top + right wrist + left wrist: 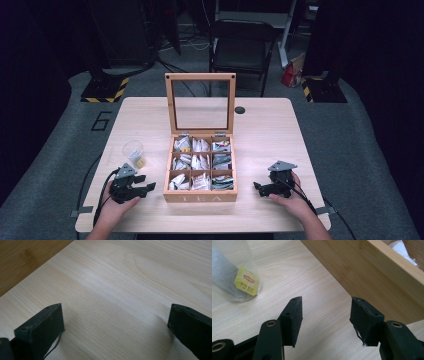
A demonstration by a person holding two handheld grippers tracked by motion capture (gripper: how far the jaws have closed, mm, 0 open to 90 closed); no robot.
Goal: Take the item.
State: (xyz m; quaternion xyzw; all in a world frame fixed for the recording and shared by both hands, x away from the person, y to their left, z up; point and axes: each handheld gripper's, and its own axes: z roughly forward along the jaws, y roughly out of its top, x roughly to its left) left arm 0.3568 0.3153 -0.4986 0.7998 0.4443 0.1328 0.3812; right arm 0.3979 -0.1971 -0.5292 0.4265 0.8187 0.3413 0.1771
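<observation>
**High view: two open claws flank a wooden tea box**

High view shows a pale wood-grain bench (260,125) with rounded corners. At its middle stands a bamboo-coloured tea box (200,196), square, with the letters "TEA" on its front wall. Its lid (200,102) stands upright at the back, a wooden frame around a clear pane. Inside, thin wooden dividers make nine compartments in three rows of three, each holding paper tea sachets (200,162), mostly white and grey; their print is too small to read.

Left of the box, near the bench's left edge, stands a clear plastic cup (134,153), round and slightly tapered. In the left gripper view the cup (234,275) holds a grey tea bag with a yellow tag (246,281) that reads "Lipton".

The left claw (147,187) rests low on the bench, just beside the box's front left corner and in front of the cup, held in the person's left hand (117,207). Its jaws stand apart with nothing between them; the left gripper view shows flat black pads (295,315) with bare bench between and the box's smooth side wall (374,275) just beyond.

The right claw (260,189) sits on the bench right of the box, apart from it, under the right hand (292,200). Its jaws are spread wide over bare wood, empty. A grey three-cornered plate (282,165) tops it.
</observation>
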